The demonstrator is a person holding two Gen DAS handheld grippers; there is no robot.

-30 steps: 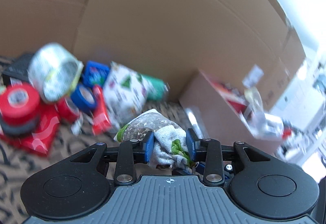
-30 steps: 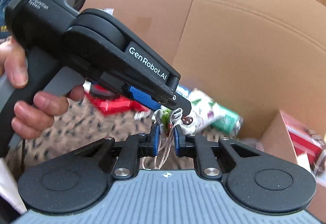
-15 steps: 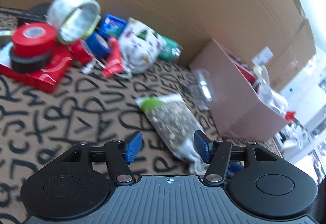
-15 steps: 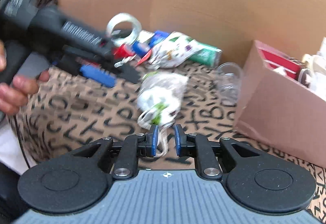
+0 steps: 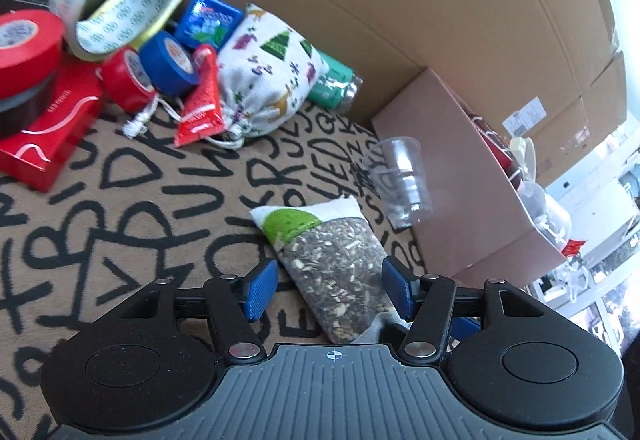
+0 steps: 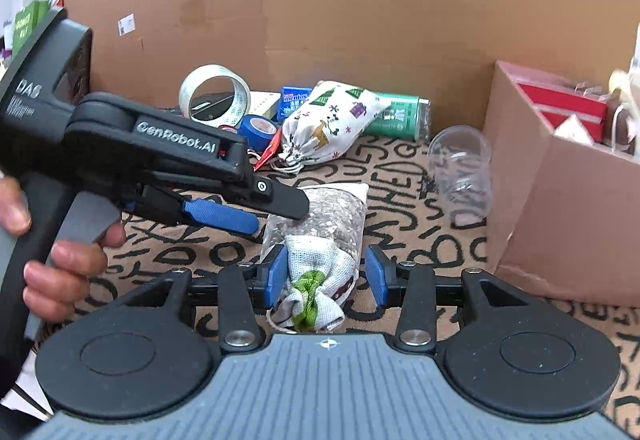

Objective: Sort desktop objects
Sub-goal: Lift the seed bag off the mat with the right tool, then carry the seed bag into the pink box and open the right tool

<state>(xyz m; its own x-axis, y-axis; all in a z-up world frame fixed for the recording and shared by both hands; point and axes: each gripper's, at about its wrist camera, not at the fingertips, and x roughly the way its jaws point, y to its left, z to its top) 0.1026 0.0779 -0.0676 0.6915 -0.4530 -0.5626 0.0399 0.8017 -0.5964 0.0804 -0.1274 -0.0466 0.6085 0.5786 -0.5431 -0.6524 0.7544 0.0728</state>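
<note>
A clear packet of dried herbs (image 5: 336, 272) with a green label lies flat on the letter-print mat (image 5: 120, 200). My left gripper (image 5: 328, 292) stands open astride its near end, both blue pads clear of it. In the right wrist view the left gripper (image 6: 280, 216) reaches in from the left over the packet (image 6: 324, 212). A small white cloth pouch (image 6: 316, 276) with a green knot rests on the packet's near end. It sits between the jaws of my right gripper (image 6: 327, 274), which are opening; the right pad stands clear of it.
A printed drawstring bag (image 5: 268, 68), a green can (image 5: 332, 84), tape rolls (image 5: 116, 4), a blue tin (image 5: 208, 20) and a red box (image 5: 48, 128) crowd the far left. A clear cup (image 5: 400, 180) lies beside a brown cardboard box (image 5: 452, 180) on the right. Cardboard walls stand behind.
Both grippers held the pouch and packet in the air, then came down. The left let go first and the packet now lies on the mat; the right jaws have just parted.
</note>
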